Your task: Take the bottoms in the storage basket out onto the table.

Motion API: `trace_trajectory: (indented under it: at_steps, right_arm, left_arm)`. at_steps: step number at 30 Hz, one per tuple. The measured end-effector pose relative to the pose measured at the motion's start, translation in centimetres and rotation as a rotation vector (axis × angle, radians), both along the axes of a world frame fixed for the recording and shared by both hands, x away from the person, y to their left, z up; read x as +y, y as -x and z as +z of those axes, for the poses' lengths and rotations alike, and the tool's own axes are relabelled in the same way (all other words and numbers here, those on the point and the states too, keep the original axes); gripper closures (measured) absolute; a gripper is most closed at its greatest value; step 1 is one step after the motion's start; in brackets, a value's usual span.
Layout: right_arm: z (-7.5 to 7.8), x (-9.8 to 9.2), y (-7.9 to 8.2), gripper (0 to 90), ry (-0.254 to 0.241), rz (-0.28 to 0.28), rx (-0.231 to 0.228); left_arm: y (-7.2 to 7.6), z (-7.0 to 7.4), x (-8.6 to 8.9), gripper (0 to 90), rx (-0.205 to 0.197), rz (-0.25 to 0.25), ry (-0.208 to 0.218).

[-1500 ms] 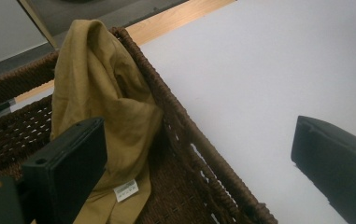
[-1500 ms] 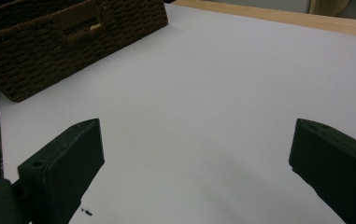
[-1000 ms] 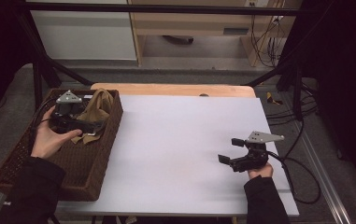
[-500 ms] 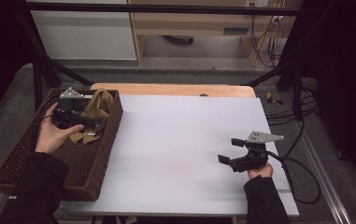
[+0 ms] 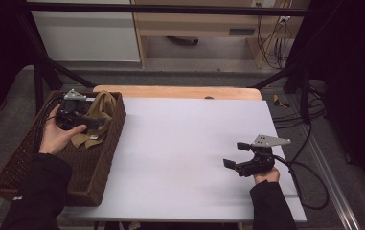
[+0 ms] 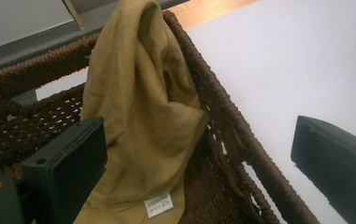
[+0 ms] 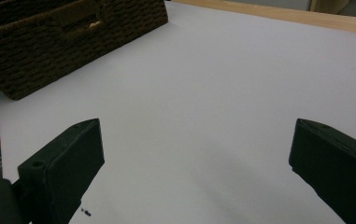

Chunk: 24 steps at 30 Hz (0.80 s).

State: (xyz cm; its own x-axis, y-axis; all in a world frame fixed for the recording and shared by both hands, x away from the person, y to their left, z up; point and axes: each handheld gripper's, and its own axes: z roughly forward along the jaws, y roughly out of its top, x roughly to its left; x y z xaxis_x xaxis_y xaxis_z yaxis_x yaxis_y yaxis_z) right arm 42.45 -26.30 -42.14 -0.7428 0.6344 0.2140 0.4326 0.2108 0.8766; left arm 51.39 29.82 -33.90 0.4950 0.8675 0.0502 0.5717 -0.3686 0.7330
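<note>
— Mustard cloth (image 6: pixel 138 121): it lies crumpled in the far end of the wicker basket (image 5: pixel 101 158), and part of it is draped up against the basket's right wall. A small white label (image 6: pixel 158 205) shows near its lower edge.

— And my left hand-held gripper (image 5: pixel 82 117)?

— You hold it over the far part of the basket, right above the cloth. Its jaws are spread wide: in the left gripper view one jaw stands over the basket's woven floor and the other out over the white table (image 5: pixel 180 143), with the cloth and the basket's right rim between them. Nothing is pinched (the cloth hangs loose between the jaws, and I cannot tell whether the nearer jaw brushes it).

— Where does the basket sit?

— On the left edge of the table, long side running near to far, with your left hand (image 5: pixel 58 136) and sleeve reaching over it.

— And the right one?

— Your right hand-held gripper (image 5: pixel 235 155) sits low over the near right part of the table, well apart from the basket, its jaws also spread with only bare white surface between them. Its cable (image 5: pixel 309 187) trails off to the right. In the right gripper view the basket's side wall shows far off to the left.
</note>
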Motion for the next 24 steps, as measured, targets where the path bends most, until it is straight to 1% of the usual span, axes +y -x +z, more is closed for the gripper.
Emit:
trace_trajectory:
  at_steps: [3, 7, 13, 16, 24]
  right_arm:
    - [0.0, 0.0, 0.0, 3.8, 0.0, 0.002, -0.001]
    - [0.0, 0.0, 0.0, 3.8, 0.001, 0.001, 0.001]
    - [0.0, 0.0, 0.0, 3.9, 0.0, 0.0, 0.002]
    - [0.0, 0.0, 0.0, 3.9, 0.0, 0.002, 0.001]
    - [0.0, 0.0, 0.0, 3.9, -0.003, 0.001, 0.0]
  left_arm:
    - [-0.3, -0.3, 0.0, 3.6, 0.001, 0.002, -0.004]
    - [-0.7, -0.6, 0.1, 4.8, -0.002, 0.02, -0.011]
    - [-1.1, -0.9, 0.3, 5.2, -0.006, 0.042, -0.007]
    - [-1.3, -1.1, 0.4, 5.7, -0.01, 0.05, -0.021]
    - [-2.0, -1.8, 0.4, 7.3, -0.007, 0.069, -0.039]
